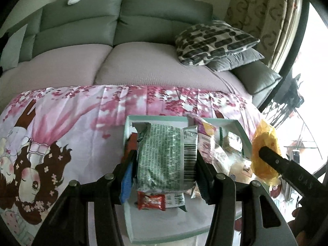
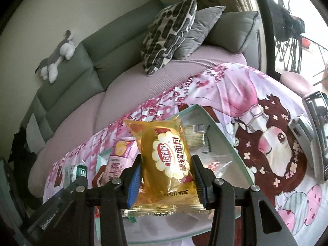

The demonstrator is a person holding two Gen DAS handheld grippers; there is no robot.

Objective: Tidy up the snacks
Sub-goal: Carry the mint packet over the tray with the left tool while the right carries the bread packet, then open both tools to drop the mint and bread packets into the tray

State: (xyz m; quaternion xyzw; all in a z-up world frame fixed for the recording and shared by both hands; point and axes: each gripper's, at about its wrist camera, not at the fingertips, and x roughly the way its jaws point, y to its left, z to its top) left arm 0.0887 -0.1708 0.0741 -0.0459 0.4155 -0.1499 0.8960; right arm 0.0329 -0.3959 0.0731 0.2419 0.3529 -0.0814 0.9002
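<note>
My left gripper [image 1: 166,164] is shut on a green-and-white printed snack packet [image 1: 164,155] and holds it above a pale green tray [image 1: 164,231]. A red wrapped snack [image 1: 151,202] lies in that tray under the packet. My right gripper [image 2: 167,176] is shut on a yellow soft-bread packet [image 2: 168,160] and holds it over a second pale green tray [image 2: 227,143]. The yellow packet also shows in the left wrist view [image 1: 264,151], right of the trays. A pink packet [image 2: 120,155] and clear-wrapped snacks [image 2: 194,135] lie in that tray.
The trays stand on a table under a pink cartoon cloth [image 1: 61,135]. A grey sofa [image 1: 114,61] with a patterned cushion [image 1: 215,41] stands behind. A phone [image 2: 316,131] on a stand is on the table's right. A plush toy [image 2: 57,59] lies on the sofa back.
</note>
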